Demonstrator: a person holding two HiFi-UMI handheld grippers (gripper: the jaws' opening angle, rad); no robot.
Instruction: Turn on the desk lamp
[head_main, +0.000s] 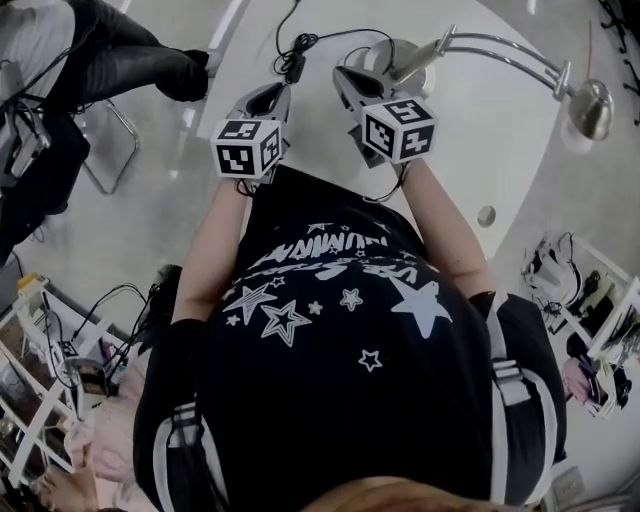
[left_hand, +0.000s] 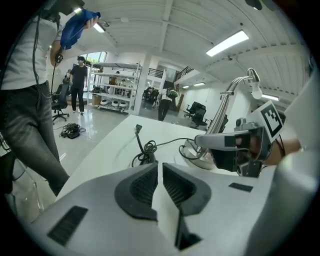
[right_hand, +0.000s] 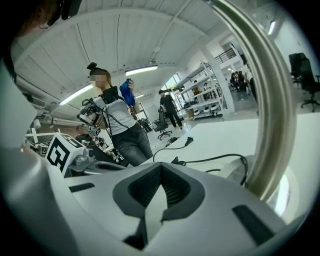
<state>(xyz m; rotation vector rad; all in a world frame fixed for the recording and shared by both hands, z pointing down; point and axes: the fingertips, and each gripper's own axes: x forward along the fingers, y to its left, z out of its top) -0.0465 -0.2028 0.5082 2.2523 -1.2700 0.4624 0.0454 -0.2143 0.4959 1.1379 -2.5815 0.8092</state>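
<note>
The desk lamp stands on the white table: round base, curved chrome arm, head out to the right. Its black cable lies coiled to the left of the base. My right gripper is shut and empty, with its tips just left of the base. In the right gripper view the arm rises close on the right of my right gripper. My left gripper is shut with nothing in it, and sits near the cable. From my left gripper I see the cable and the base.
A person in grey trousers stands by the table's left edge, next to a chair. A round cable hole is in the table near its right edge. Cluttered shelves stand low right, and cables and gear low left.
</note>
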